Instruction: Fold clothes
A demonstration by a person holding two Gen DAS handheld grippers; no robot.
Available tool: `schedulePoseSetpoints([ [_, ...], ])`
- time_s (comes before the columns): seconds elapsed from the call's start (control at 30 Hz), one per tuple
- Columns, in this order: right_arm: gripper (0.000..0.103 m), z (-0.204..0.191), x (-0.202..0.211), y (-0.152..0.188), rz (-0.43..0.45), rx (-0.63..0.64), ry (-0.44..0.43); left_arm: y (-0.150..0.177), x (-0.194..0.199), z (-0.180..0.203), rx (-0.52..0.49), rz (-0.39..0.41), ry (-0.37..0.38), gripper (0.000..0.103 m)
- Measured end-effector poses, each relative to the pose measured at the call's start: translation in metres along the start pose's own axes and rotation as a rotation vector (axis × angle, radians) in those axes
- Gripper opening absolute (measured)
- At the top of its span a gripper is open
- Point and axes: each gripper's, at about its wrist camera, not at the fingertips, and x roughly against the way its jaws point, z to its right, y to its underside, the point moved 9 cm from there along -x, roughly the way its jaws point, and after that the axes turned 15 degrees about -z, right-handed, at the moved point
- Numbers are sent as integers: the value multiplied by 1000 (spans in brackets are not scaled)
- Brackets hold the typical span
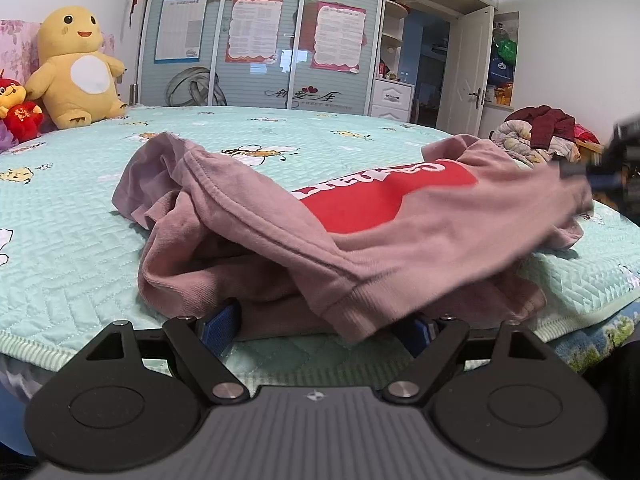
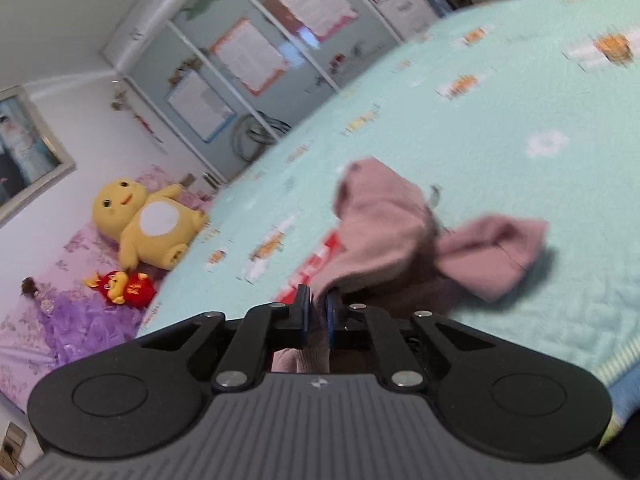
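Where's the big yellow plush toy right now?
The yellow plush toy sits at the bed's far left in the left wrist view, beside the small red doll.

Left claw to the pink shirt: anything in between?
Nothing visible. The left claw is open at the bed's near edge, and the pink shirt drapes right over the gap, its hem covering the right finger. The right claw is already shut on the shirt's far side.
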Motion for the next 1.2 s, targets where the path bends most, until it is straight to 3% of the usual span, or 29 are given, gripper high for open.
schedulePoseSetpoints([
  [0.1,7,12,-17,20,-79,-36,14,0,0,1,-3,0,-4,85],
  [0.23,21,8,-39,41,-168,-48,27,0,-1,1,-7,0,-8,86],
  [0.4,27,-1,-35,45,-139,21,86,-1,1,1,-4,-3,-3,84],
  [0.43,28,-2,-31,44,-121,37,105,-3,3,0,-3,-3,2,79],
  [0.47,28,-3,-27,42,-103,53,125,-5,7,1,-2,10,12,67],
  [0.6,29,-15,-12,35,-7,162,222,-13,18,5,-6,69,32,63],
  [0.67,35,-31,-9,34,42,256,258,-9,9,8,-4,23,53,48],
  [0.73,51,-46,-10,38,60,338,269,-6,2,9,1,-15,65,41],
  [0.93,54,-70,-28,57,14,493,271,-5,1,8,13,-27,57,45],
  [1.03,54,-72,-38,65,-30,513,262,-4,0,8,19,-30,52,48],
  [1.2,54,-60,-69,77,-107,544,321,-3,1,10,0,-32,37,46],
])
